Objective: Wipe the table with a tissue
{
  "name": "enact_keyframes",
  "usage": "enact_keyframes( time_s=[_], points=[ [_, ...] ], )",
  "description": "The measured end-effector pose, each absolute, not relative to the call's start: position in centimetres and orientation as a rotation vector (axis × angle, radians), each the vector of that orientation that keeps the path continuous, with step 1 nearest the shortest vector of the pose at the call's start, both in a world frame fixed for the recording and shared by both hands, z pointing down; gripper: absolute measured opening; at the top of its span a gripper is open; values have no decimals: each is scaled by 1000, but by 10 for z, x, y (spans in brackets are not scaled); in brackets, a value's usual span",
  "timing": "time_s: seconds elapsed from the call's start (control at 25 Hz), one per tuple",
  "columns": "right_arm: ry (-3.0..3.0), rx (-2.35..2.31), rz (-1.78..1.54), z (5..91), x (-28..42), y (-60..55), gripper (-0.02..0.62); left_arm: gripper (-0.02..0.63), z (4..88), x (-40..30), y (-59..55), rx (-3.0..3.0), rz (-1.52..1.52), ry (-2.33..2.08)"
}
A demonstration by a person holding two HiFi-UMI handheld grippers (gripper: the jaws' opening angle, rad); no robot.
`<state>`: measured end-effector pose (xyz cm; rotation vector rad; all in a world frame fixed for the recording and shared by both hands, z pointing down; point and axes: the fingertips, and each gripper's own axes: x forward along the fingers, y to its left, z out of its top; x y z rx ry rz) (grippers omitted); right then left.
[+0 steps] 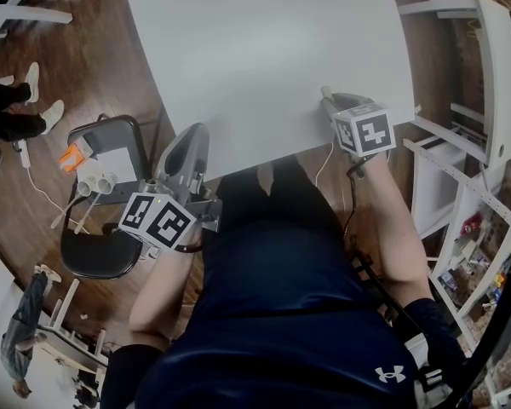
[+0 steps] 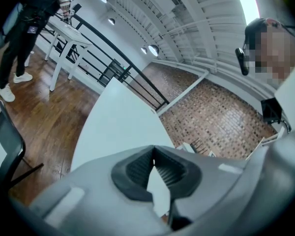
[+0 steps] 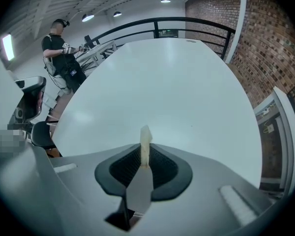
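The white table [image 1: 264, 49] fills the upper middle of the head view. My right gripper [image 1: 328, 96] lies over the table's near right edge, shut on a thin, off-white strip of tissue [image 3: 145, 144]. The strip stands on edge between the pads and pokes out past the tips above the table [image 3: 162, 82]. My left gripper [image 1: 195, 135] hovers at the table's near left edge. In the left gripper view its tips [image 2: 153, 162] meet with nothing between them, and the table [image 2: 113, 127] stretches ahead.
A black chair [image 1: 98, 245] stands left of me on the wood floor, with white parts and an orange piece [image 1: 71, 156] on it. White shelving [image 1: 494, 75] stands at the right. A person [image 3: 61, 53] stands beyond the table's far left, near a black railing [image 3: 196, 22].
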<state>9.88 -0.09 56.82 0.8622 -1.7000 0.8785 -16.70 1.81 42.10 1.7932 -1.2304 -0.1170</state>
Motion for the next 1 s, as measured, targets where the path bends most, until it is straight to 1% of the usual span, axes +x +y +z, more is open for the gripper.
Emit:
enact_keyframes(
  time_s=[0.72, 1.0],
  points=[
    [-1721, 789, 844, 568, 68, 11, 57, 6, 417, -176, 22, 1787, -121, -1243],
    [-1752, 774, 883, 567, 64, 11, 57, 6, 416, -178, 26, 1780, -118, -1259]
  ],
)
